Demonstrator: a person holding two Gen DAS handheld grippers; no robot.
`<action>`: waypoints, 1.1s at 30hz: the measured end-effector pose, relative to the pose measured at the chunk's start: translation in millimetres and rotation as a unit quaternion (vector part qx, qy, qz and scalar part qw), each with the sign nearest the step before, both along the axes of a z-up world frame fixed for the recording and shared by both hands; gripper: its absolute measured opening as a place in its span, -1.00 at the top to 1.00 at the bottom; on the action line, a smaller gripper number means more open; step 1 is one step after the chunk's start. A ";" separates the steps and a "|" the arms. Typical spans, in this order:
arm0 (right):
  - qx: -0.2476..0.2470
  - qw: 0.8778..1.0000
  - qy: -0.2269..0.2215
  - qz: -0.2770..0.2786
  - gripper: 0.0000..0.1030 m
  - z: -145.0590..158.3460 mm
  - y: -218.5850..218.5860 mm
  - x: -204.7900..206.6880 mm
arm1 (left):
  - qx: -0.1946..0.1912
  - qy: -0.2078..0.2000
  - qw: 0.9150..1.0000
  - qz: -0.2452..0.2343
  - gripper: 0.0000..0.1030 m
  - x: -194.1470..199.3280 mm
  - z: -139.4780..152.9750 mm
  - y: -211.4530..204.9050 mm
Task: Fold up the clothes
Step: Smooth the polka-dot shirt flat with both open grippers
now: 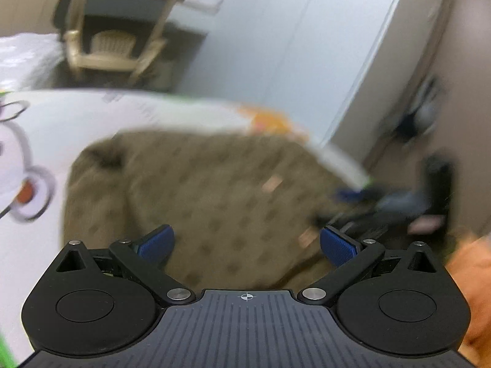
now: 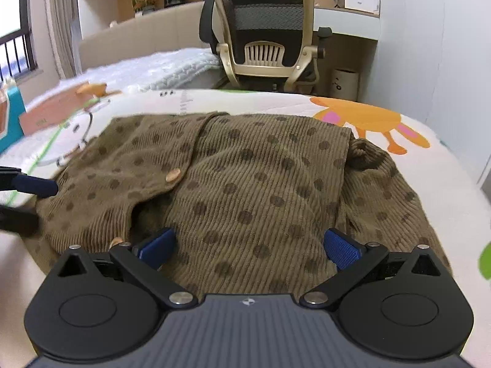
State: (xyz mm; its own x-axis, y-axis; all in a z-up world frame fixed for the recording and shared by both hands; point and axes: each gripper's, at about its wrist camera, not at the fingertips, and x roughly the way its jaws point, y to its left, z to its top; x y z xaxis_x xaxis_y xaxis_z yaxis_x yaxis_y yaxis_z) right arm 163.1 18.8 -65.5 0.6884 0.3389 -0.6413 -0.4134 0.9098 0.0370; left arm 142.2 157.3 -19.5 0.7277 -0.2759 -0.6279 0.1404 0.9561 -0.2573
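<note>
Both claws gape empty: your right gripper (image 2: 249, 247) sits nearest the cardigan's (image 2: 245, 184) hem, your left gripper (image 1: 247, 245) seemingly alongside.

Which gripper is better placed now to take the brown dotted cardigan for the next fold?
Probably the right gripper: it is open, steady and low over the cardigan. The left gripper is also open, but its view is blurred.

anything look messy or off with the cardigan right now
Yes. The brown dotted cardigan on the printed sheet is only roughly folded: at its right edge a bunched lump, maybe a sleeve, sticks out past the folded panel, and the buttoned flap lies askew. Both tongs are open.
</note>
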 end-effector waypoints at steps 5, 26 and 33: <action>-0.069 0.997 -0.012 0.024 -1.00 7.6 2.7 -34.7 | 0.081 0.016 0.997 -0.011 -1.00 -10.5 -2.6 -10.5; -0.007 0.999 -0.009 0.041 -1.00 2.3 18.2 -12.2 | -0.168 -0.015 0.985 0.022 -1.00 51.6 -16.0 38.2; -0.018 0.999 -0.014 0.037 -1.00 1.9 23.4 -13.0 | -0.165 -0.025 0.986 0.022 -1.00 47.6 -15.8 35.5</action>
